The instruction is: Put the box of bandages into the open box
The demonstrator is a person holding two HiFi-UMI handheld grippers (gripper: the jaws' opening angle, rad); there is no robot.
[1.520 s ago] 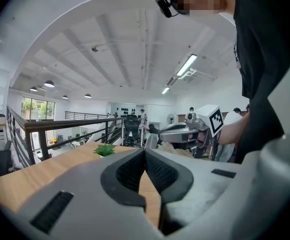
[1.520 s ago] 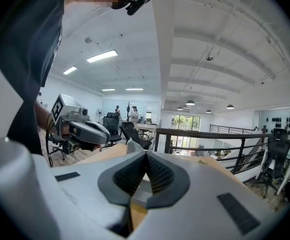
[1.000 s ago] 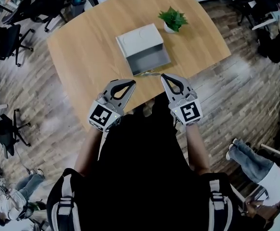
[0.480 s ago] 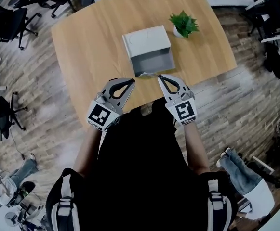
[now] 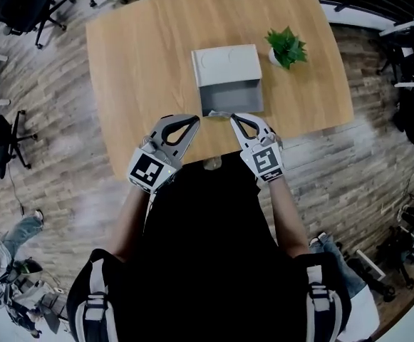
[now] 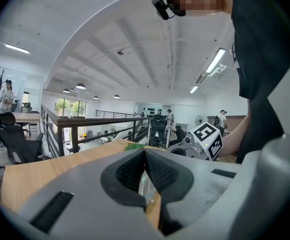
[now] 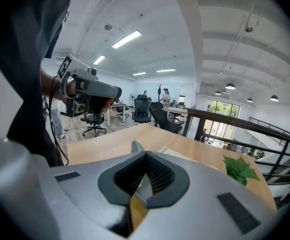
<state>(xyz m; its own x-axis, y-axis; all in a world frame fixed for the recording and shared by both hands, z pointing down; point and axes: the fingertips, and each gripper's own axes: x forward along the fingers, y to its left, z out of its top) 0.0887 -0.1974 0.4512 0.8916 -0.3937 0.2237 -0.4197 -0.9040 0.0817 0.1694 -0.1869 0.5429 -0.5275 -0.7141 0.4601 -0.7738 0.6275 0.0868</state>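
An open grey box (image 5: 229,97) lies on the wooden table (image 5: 142,55), its white lid (image 5: 226,64) folded back on the far side. My left gripper (image 5: 195,120) hovers at the table's near edge, just left of the box's front corner, jaws shut with nothing between them. My right gripper (image 5: 233,117) sits at the box's front edge, likewise shut and empty. In the left gripper view the shut jaws (image 6: 145,152) hide most of the table. The right gripper view shows the shut jaws (image 7: 145,155) and a box corner (image 7: 135,145) behind them. No box of bandages shows in any view.
A small potted plant (image 5: 286,47) stands right of the open box, also visible in the right gripper view as the plant (image 7: 240,168). Office chairs (image 5: 21,6) ring the table on a wood floor. A railing (image 7: 244,129) runs behind the table.
The head view has swung, so table and box now sit more to the right in the frame. Both grippers stay shut at the near edge; the right one has edged left, closer to the box front.
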